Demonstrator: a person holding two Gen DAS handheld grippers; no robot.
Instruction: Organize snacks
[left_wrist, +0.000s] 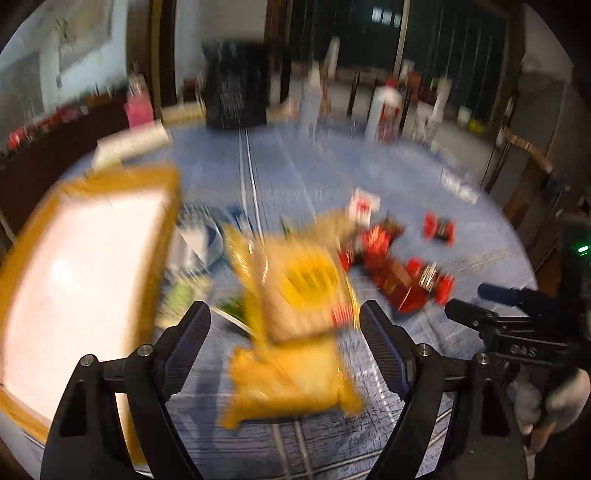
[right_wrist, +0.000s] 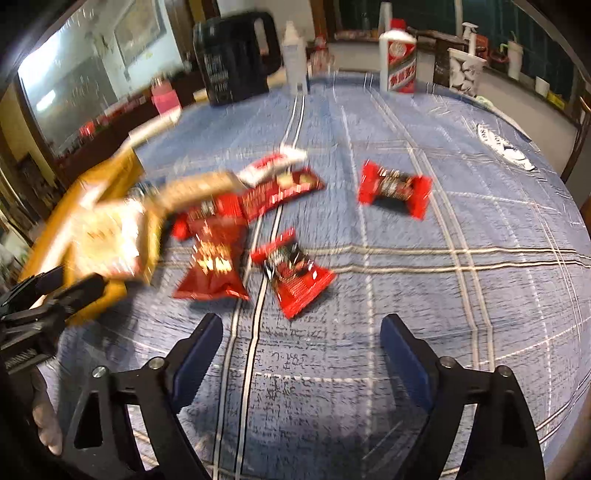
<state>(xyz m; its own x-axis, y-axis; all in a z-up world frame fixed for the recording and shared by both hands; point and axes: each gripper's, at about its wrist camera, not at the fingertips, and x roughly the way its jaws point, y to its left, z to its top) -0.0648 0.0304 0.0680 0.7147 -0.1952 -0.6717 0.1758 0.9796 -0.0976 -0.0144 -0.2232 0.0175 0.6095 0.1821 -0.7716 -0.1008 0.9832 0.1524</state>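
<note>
Jaws on both tools are standing apart with nothing between the pads: your left gripper (left_wrist: 285, 328) is hanging over the yellow snack bags (left_wrist: 295, 332), and your right gripper (right_wrist: 301, 345) is hanging over bare blue checked cloth on the worktop (right_wrist: 461, 221).

You are looking to be at the picking stage, with the sorting barely begun. Taking the yellow-rimmed tray (left_wrist: 74, 280) as the landmark: it is sitting at the left of the worktop, its white floor showing nothing in it, though blur is hiding detail. The yellow snack bags are lying just to the right of the tray, overlapping one another, directly ahead of the left jaws and below them, not touched. The red snack packets (right_wrist: 236, 236) are lying further right of the tray in a loose cluster, some overlapping; one red packet (right_wrist: 393, 190) is lying well apart from the tray, off on its own. All of the red ones are sitting ahead of the right jaws, none between them.

For the next move, you are probably needing to lower one tool onto a single packet, with the pads either side of it, and pinch before carrying it toward the tray. The nearest red packet (right_wrist: 295, 275) seems the easiest for the right tool, since it is lying mostly clear of the others.
</note>
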